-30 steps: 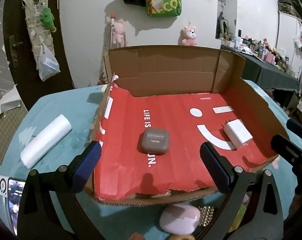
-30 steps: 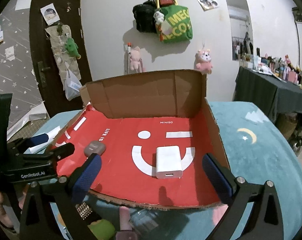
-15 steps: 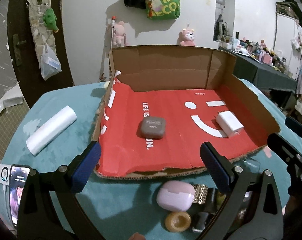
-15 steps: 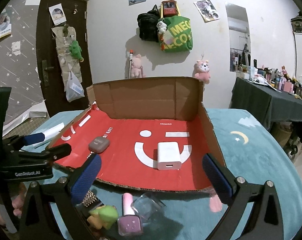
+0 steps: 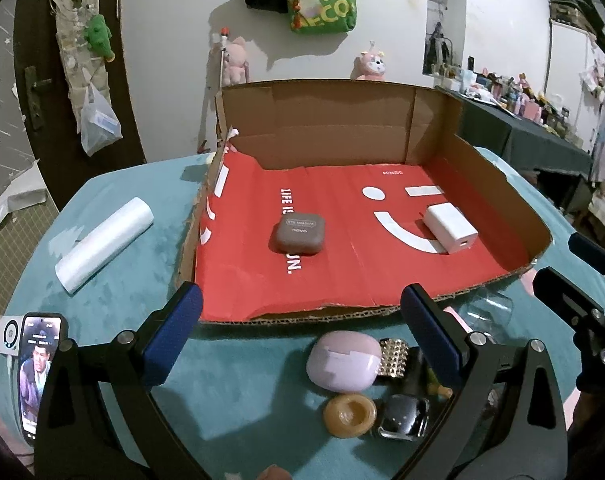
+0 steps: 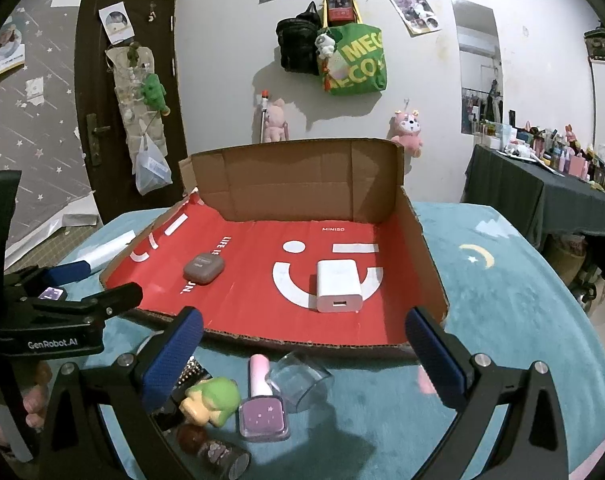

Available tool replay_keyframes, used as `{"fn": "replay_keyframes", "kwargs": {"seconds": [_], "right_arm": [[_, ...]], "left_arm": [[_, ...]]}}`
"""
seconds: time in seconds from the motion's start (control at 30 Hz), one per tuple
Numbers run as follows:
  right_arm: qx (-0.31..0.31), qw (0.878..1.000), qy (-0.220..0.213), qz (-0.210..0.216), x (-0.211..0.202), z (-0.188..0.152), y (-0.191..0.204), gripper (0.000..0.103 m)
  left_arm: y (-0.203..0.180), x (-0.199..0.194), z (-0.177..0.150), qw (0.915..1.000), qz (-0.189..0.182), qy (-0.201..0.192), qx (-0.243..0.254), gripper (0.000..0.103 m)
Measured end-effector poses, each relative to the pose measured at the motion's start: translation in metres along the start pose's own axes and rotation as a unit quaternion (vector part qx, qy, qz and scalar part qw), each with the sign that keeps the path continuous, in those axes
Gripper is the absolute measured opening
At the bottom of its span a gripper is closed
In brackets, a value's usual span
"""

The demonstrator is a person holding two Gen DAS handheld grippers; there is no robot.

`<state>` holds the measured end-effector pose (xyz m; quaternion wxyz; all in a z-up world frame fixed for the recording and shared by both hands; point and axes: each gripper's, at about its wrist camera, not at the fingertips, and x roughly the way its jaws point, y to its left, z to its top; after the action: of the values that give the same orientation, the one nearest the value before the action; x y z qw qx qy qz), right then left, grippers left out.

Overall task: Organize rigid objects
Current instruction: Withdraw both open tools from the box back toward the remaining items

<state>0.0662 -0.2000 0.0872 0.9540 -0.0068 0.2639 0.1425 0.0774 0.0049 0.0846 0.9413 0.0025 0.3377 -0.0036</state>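
A white roll of thin plastic bags (image 5: pixel 104 245) lies near the left edge of the teal-covered table (image 5: pixel 114 312). A black smartphone with a lit screen (image 5: pixel 38 372) lies at the table's near left corner. On the white wall behind hang a green tote bag (image 6: pixel 356 62), a black bag (image 6: pixel 296 46) and two pink plush toys (image 6: pixel 408 128).

Both tools farther from box (image 5: pixel 498 172)

Both wrist cameras look forward, close above the table, sharing the cardboard box (image 5: pixel 382 240) (image 6: pixel 302 280).
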Motion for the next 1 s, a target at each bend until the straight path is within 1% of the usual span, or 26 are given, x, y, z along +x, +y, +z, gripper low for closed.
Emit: {"fn": "replay_keyframes", "kwargs": {"seconds": [0.27, 0.53, 0.83, 1.0], "right_arm": [[0.0, 1.0, -0.002, 0.001, -0.011, -0.002, 0.001, 0.103], [-0.002, 1.0, 0.005, -0.002, -0.023, -0.014, 0.001, 0.103], [-0.002, 1.0, 0.026, -0.002, -0.022, -0.029, 0.001, 0.103], [0.0, 0.999, 0.045, -0.006, -0.013, -0.04, 0.001, 0.103]], "left_arm": [[-0.008, -0.012, -0.006, 0.9999, -0.002, -0.003, 0.009, 0.101], [-0.014, -0.017, -0.019, 0.9998, -0.005, 0.006, 0.016, 0.101], [-0.015, -0.011, -0.039, 0.9994, -0.008, 0.03, 0.014, 0.101], [-0.013, -0.005, -0.047, 0.999, -0.007, 0.042, 0.012, 0.101]]}}
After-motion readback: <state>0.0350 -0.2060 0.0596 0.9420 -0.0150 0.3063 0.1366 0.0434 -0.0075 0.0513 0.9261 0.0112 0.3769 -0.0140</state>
